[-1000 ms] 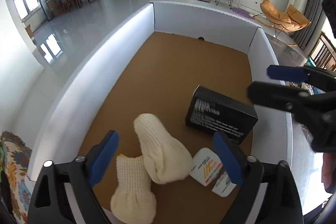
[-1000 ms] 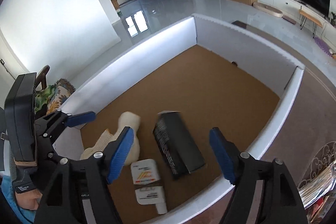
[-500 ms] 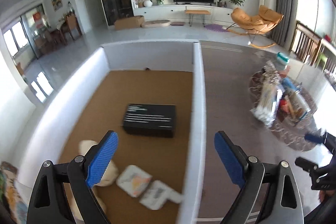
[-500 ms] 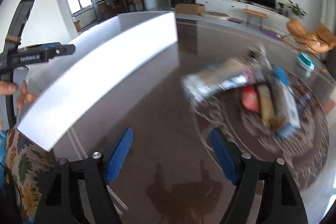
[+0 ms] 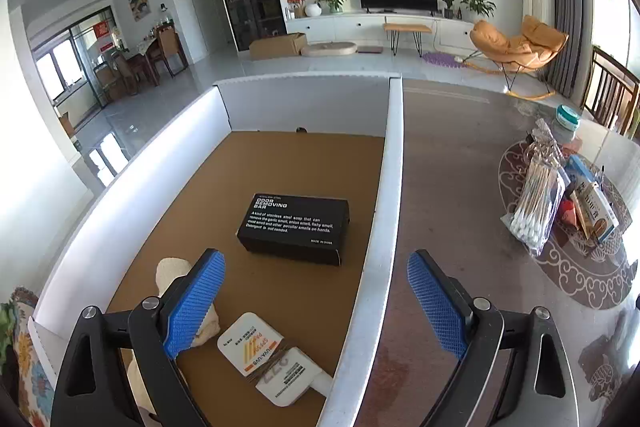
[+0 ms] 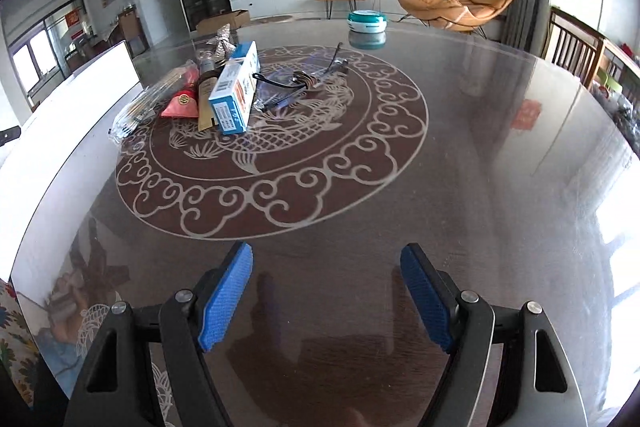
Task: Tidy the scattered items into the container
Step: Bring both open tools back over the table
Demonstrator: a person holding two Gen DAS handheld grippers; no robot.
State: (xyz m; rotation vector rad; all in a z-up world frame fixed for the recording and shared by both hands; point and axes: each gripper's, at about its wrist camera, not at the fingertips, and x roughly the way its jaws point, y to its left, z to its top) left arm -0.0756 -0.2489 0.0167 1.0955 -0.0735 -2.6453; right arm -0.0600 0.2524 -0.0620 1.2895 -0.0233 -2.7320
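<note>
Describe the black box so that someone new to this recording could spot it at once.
Look inside the white-walled container with the brown floor, left of the dark table. The black box lies flat mid-floor, the only dark item there, with white "ODOR REMOVING BAR" lettering on top.

Glossy reflective table (image 6: 480, 147), matt cardboard container floor (image 5: 304, 155), knitted cream cloth (image 5: 170, 271), crinkly clear plastic bag (image 5: 536, 195)
</note>
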